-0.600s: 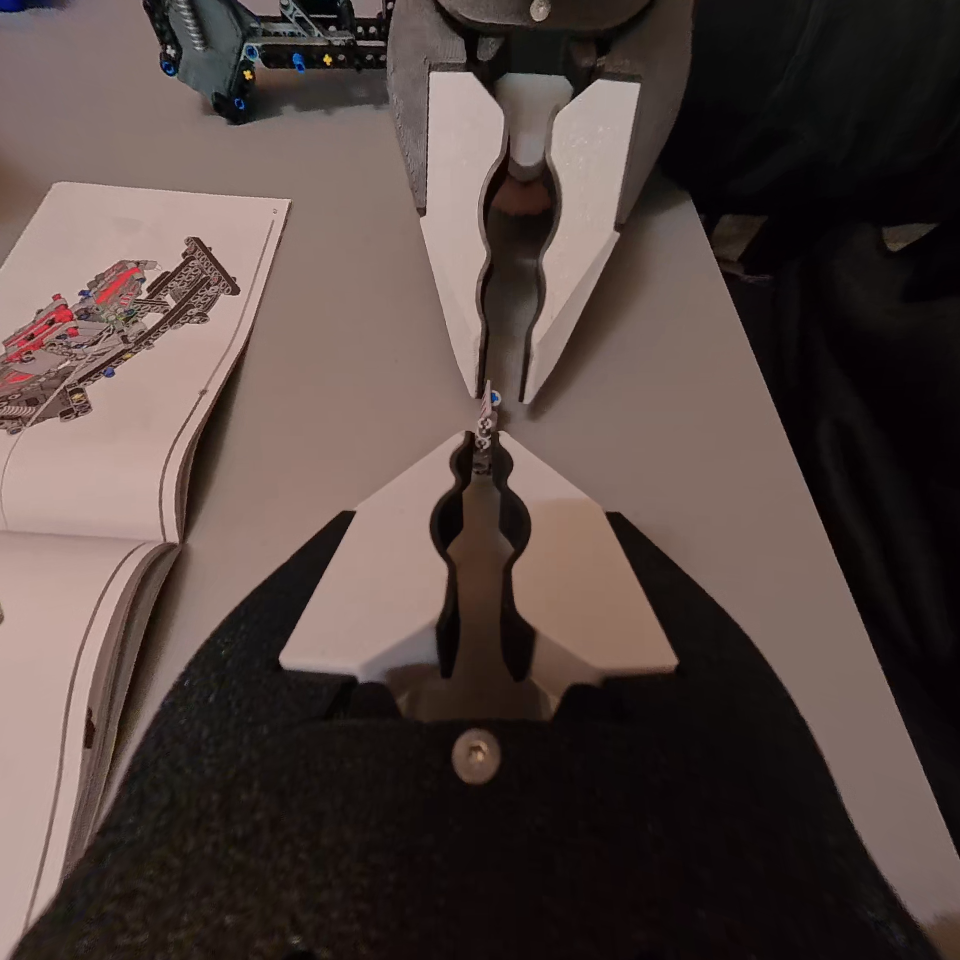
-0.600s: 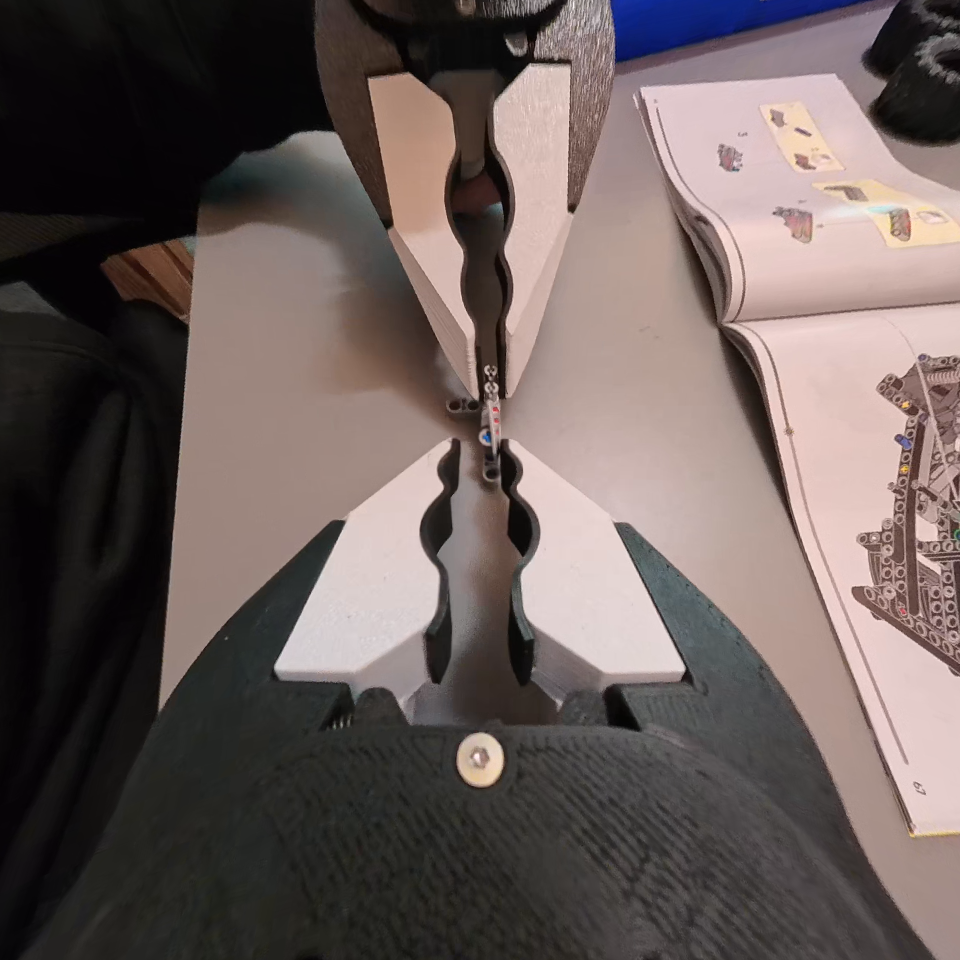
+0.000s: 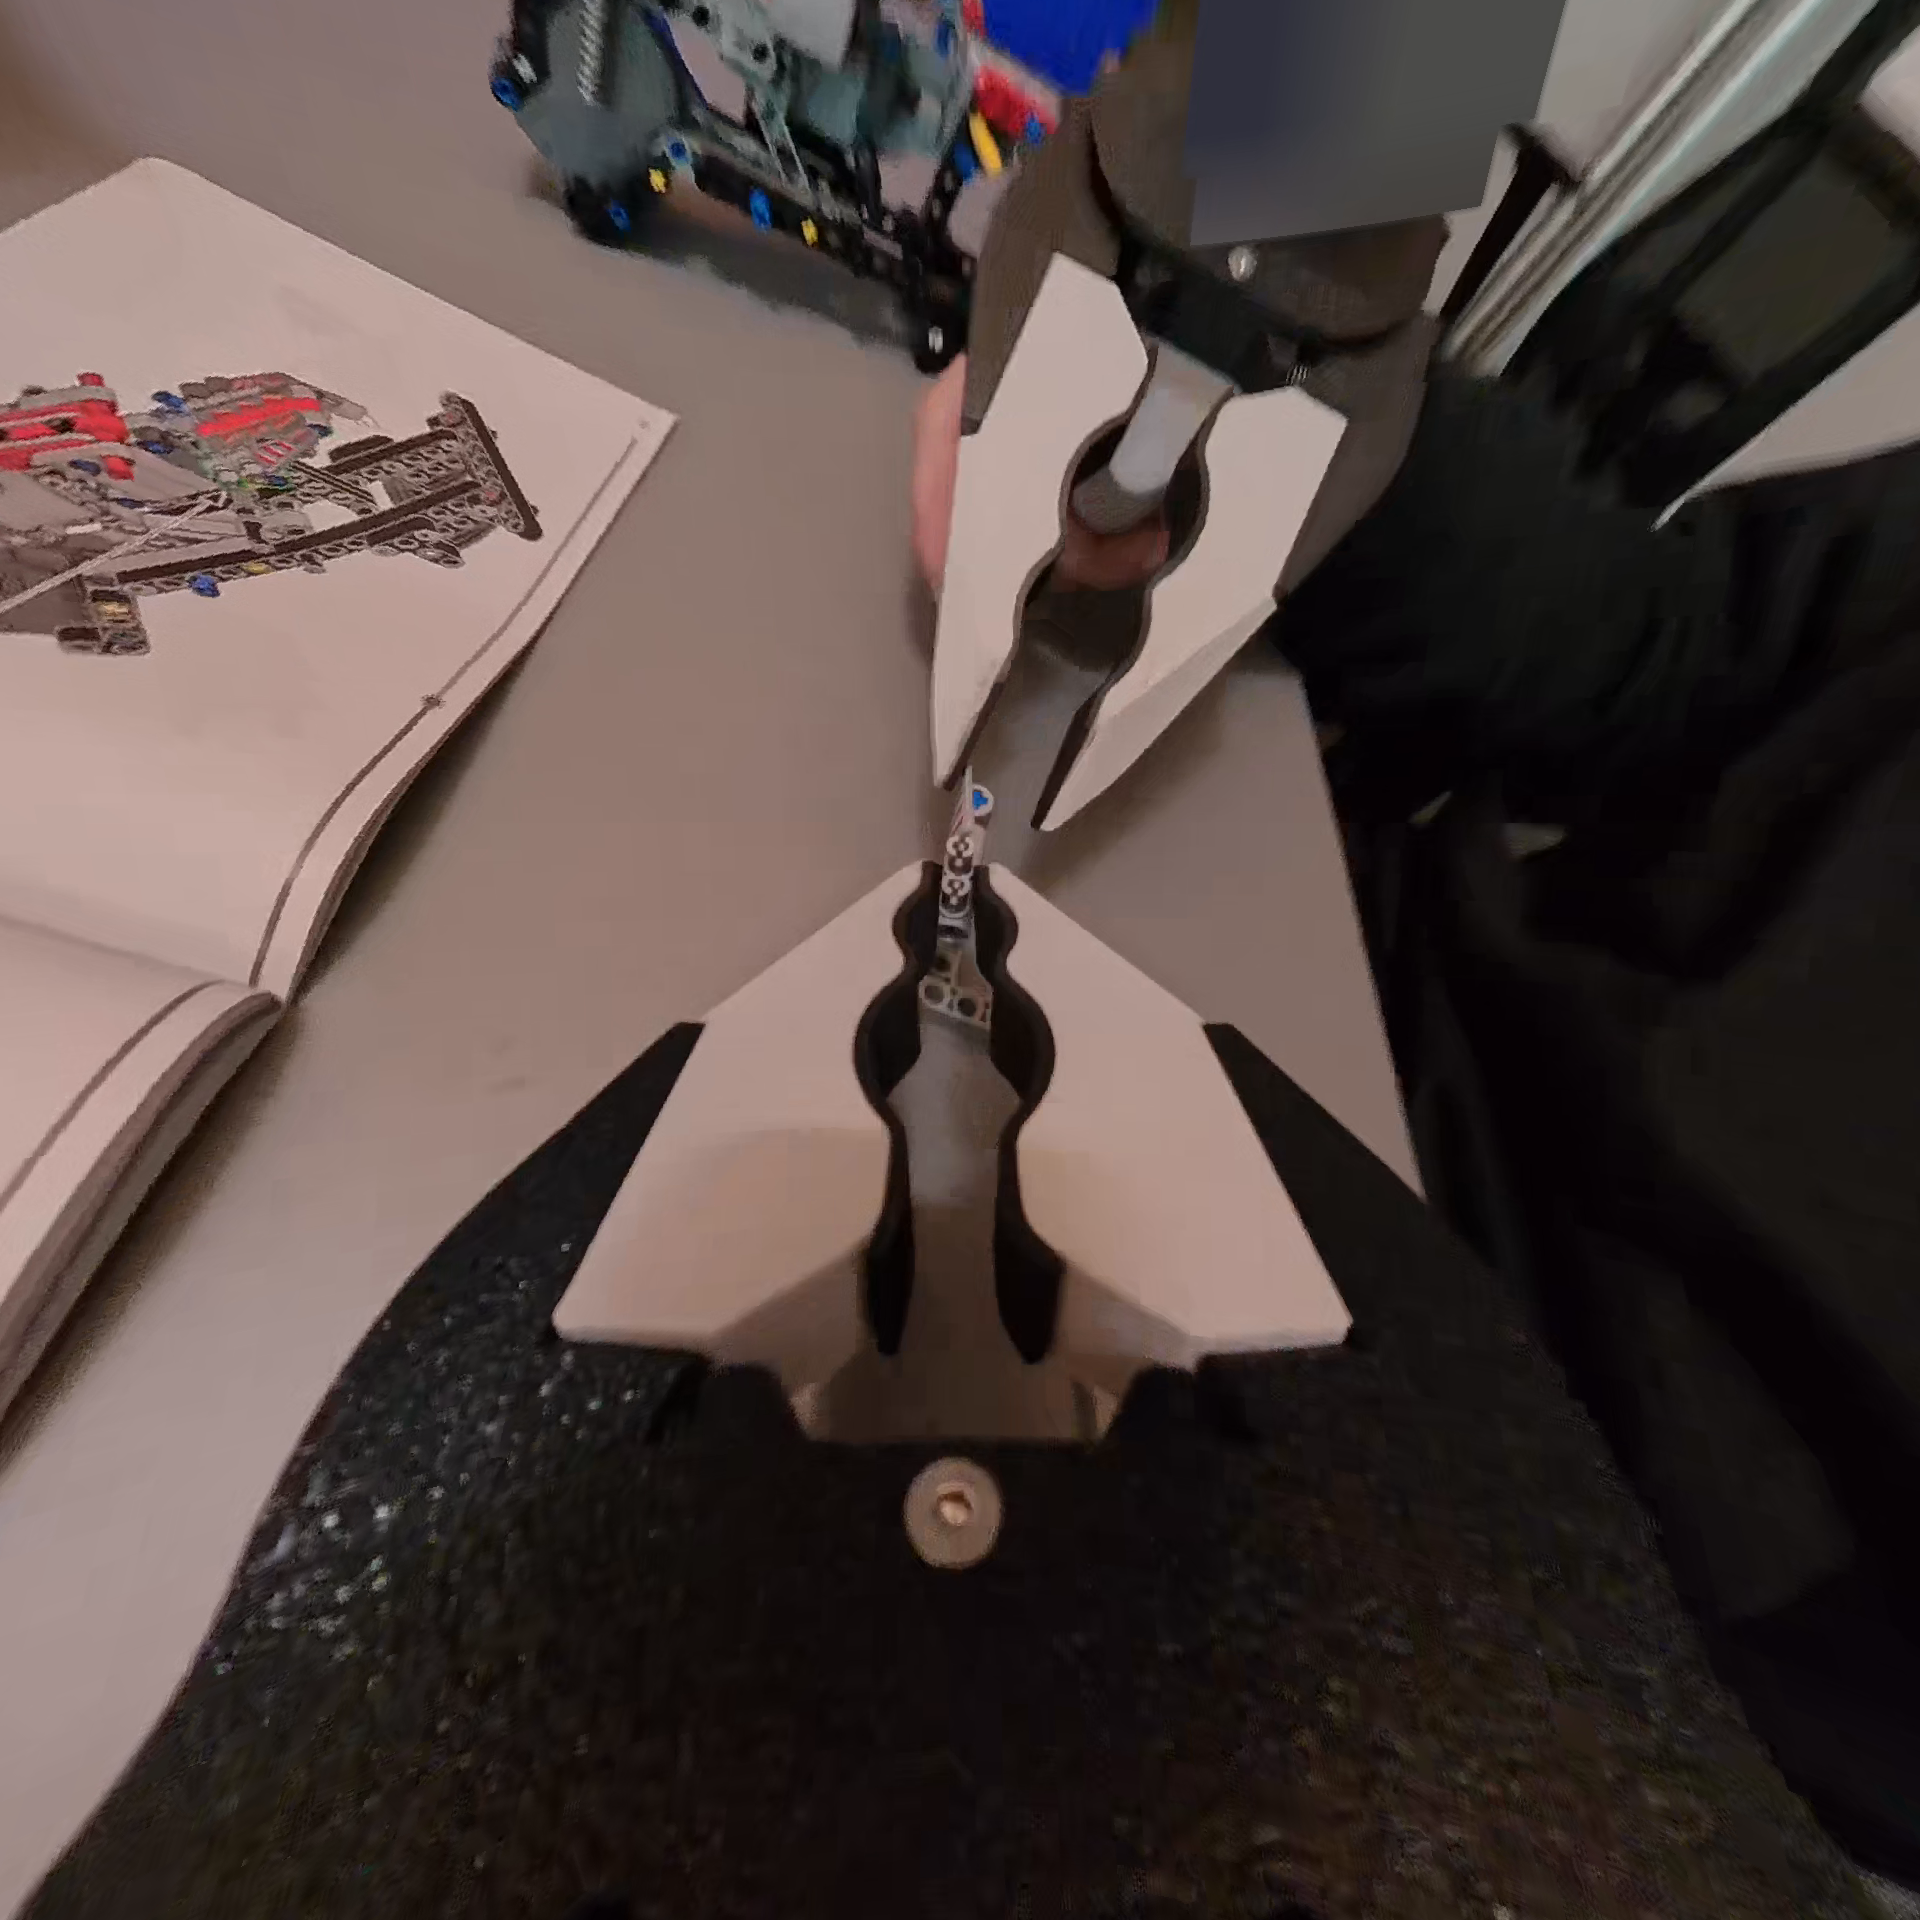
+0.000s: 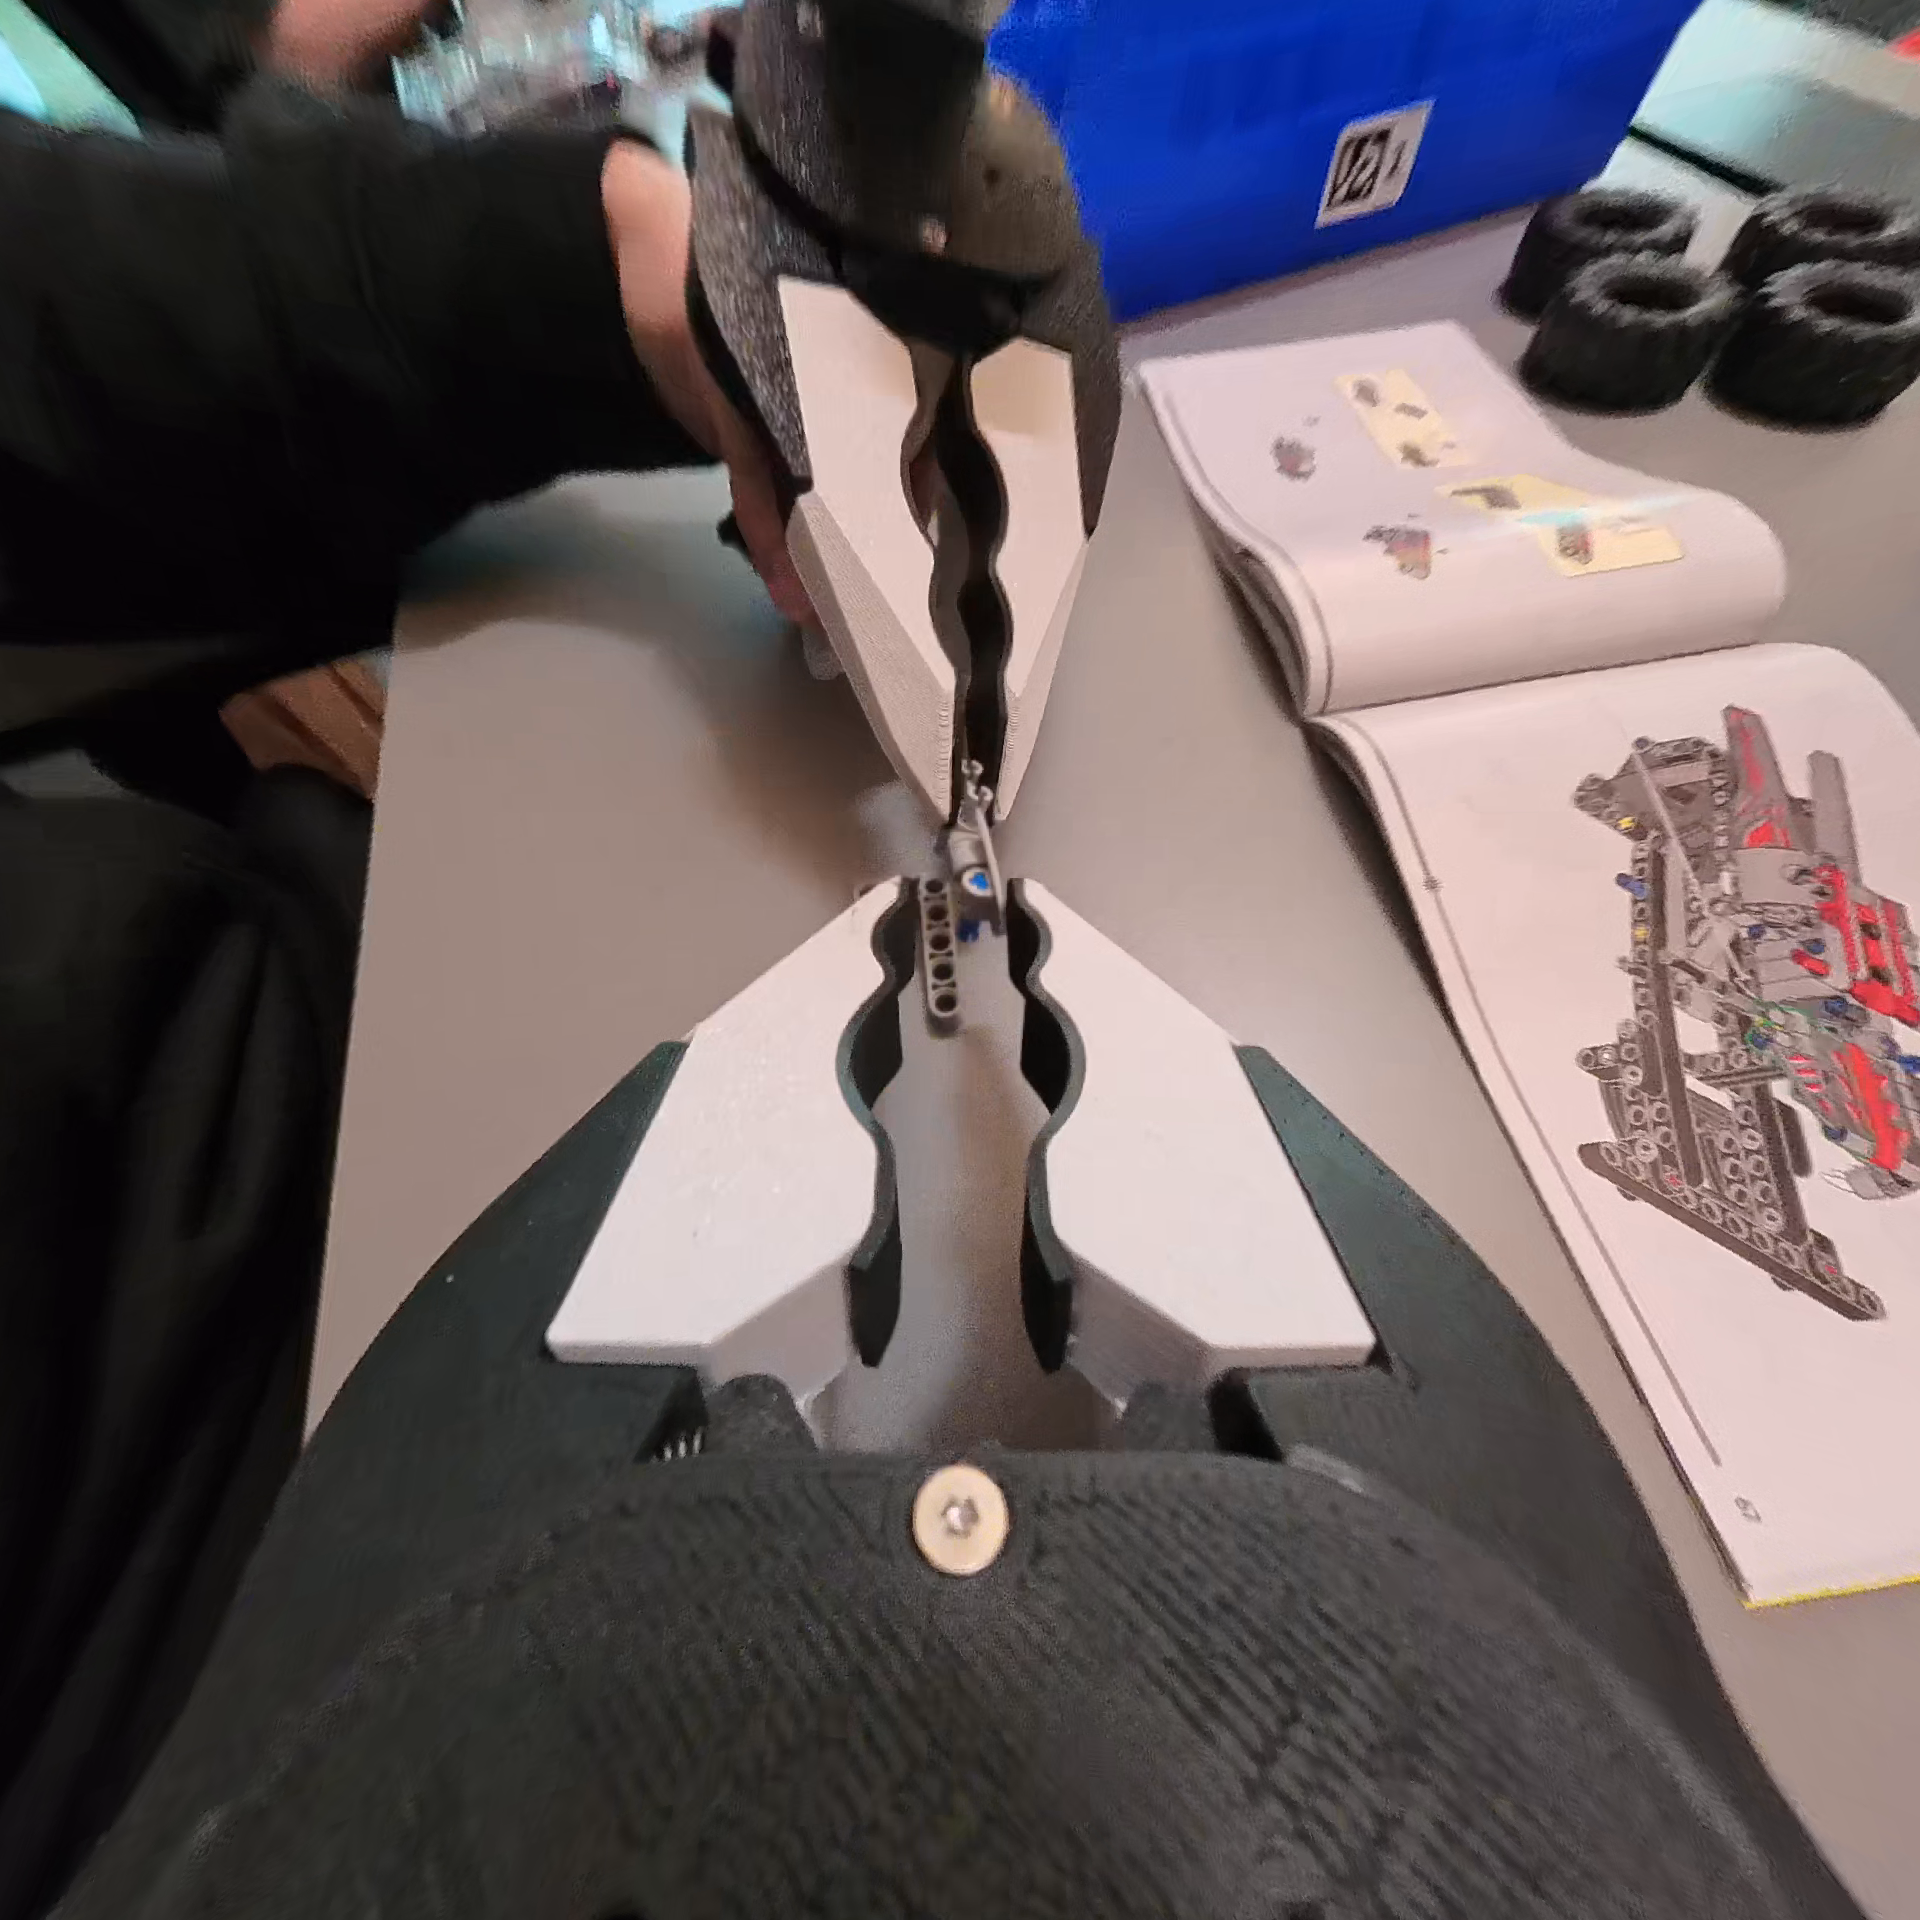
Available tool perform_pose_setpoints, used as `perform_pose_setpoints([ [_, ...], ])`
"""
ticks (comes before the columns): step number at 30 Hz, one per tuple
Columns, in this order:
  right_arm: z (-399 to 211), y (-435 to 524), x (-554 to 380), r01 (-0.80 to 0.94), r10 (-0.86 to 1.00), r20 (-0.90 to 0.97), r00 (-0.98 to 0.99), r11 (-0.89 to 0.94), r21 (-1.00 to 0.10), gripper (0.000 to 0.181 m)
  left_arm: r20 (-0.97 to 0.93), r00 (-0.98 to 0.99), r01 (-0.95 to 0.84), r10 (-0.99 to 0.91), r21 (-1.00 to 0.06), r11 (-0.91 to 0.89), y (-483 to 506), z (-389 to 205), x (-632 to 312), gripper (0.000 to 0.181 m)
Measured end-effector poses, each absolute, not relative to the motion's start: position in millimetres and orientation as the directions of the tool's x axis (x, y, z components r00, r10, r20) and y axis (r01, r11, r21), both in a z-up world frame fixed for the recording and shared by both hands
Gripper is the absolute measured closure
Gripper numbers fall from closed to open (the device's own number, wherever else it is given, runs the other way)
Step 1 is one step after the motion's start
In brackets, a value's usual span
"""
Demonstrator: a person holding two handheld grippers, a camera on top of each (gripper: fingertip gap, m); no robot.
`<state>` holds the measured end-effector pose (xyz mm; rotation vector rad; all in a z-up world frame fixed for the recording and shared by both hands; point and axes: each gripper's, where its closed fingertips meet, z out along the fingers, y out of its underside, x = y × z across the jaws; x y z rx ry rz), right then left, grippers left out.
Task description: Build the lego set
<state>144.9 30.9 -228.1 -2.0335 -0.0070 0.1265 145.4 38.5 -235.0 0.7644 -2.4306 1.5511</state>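
In the left wrist view my left gripper [image 3: 956,875] is shut on a thin grey Lego piece [image 3: 957,940] with holes, held upright between its tips. My right gripper [image 3: 992,802] faces it tip to tip. In the right wrist view my right gripper [image 4: 956,885] has its tips a little apart, with a grey holed beam [image 4: 938,961] and a blue pin [image 4: 978,886] clamped between them. The left gripper [image 4: 974,808] meets it from above, where a small grey connector [image 4: 971,852] joins the two pieces. Both are held above the grey table [image 3: 675,790].
An open instruction book [image 3: 260,644] lies to the left, also shown in the right wrist view [image 4: 1507,582]. A part-built grey Lego car [image 3: 769,156] stands at the back. Several black tyres [image 4: 1714,301] and a blue bin [image 4: 1299,135] are beyond. The table edge [image 3: 1351,987] is close. From either gripper's tips it is about 25 cm to the part-built grey Lego car [image 3: 769,156].
Both grippers have tilted and lifted together while staying tip to tip. The beam now lies along my right gripper's gap. The car, tyres and bin have come into view.
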Motion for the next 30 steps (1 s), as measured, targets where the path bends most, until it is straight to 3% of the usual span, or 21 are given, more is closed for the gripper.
perform_pose_setpoints([
  [10, -212.7, 27.0, 147.0, -0.094, 0.061, -0.124, 0.99, -0.359, -0.929, 0.172, 0.733, -0.653, -0.755, -0.191, -0.65, 0.087, 39.4, -207.5, 143.8, 0.178],
  [20, -204.5, 34.2, 143.3, -0.194, 0.07, -0.226, 0.971, -0.316, -0.929, 0.17, 0.815, -0.562, -0.825, -0.137, -0.565, 0.019, 36.8, -204.5, 140.3, 0.178],
  [30, -161.2, 40.7, 127.6, -0.293, 0.12, -0.32, 0.94, -0.2, -0.935, 0.172, 0.868, -0.481, -0.874, 0.122, -0.465, -0.141, 41.4, -166.9, 124.9, 0.178],
])
